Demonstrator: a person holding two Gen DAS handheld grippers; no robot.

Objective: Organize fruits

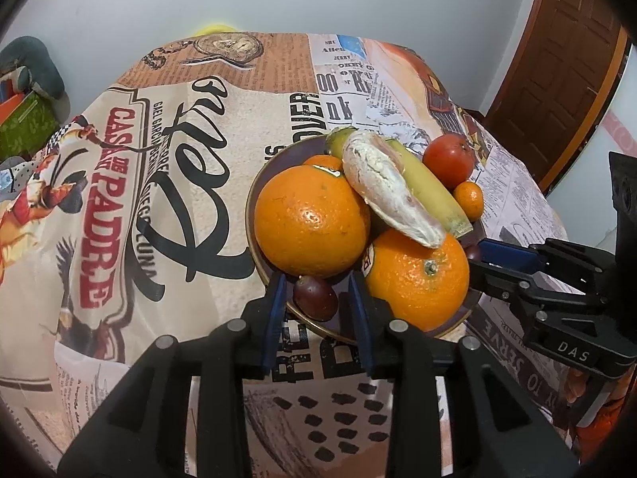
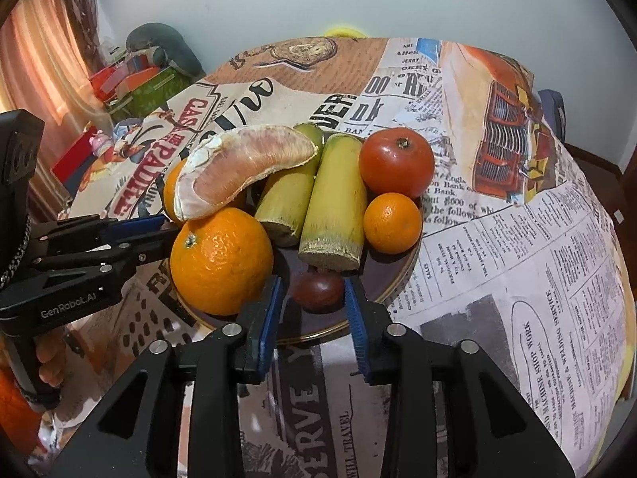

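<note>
A dark plate holds two big oranges, a peeled pomelo segment, sugarcane pieces, a red tomato and a mandarin. My left gripper straddles a dark grape lying at the plate's near rim, with slim gaps on both sides. My right gripper brackets a second dark grape on the plate, its pads not pressing.
The plate sits on a table under a newspaper-print cloth. Boxes and clutter stand beyond the table's left edge, near a curtain. A brown door is at the right. A hand holds the left gripper.
</note>
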